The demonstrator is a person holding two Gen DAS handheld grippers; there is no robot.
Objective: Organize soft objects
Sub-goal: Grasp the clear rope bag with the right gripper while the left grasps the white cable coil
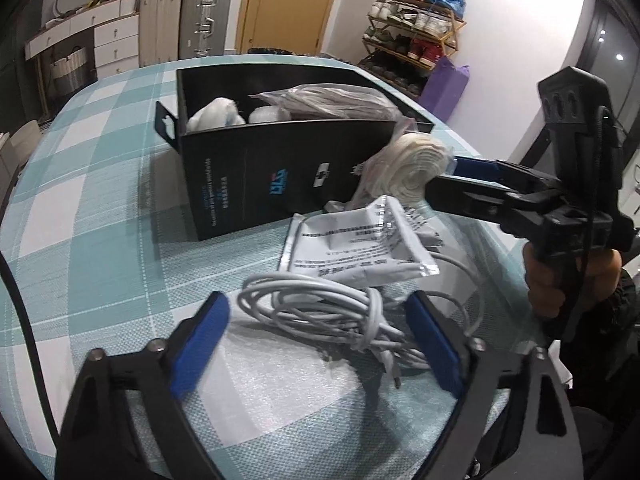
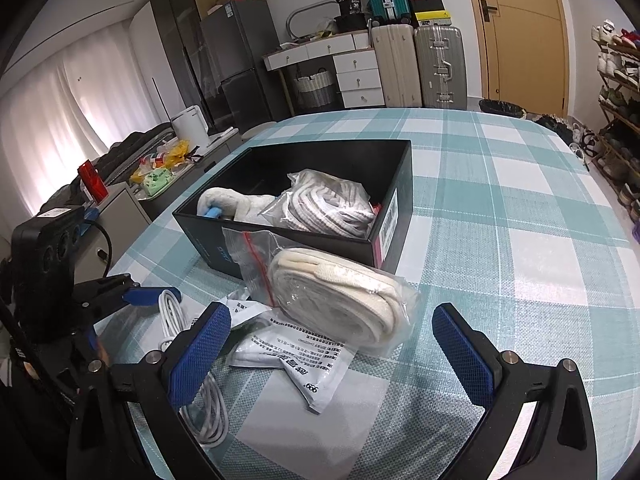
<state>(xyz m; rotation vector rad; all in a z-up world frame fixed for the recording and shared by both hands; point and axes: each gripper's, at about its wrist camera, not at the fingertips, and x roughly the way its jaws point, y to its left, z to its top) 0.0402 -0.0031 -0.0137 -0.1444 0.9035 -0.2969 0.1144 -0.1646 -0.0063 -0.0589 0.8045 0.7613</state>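
A black box stands on the checked tablecloth and holds a bagged grey rope and a white soft item. A bagged cream rope coil lies on the table in front of the box. A white foil packet lies beside it. A coiled white cable lies between the open jaws of my left gripper. My right gripper is open, just short of the cream coil, jaws either side of it.
The teal and white checked table extends to the right of the box. Suitcases, white drawers, a wooden door and a shoe rack stand beyond the table.
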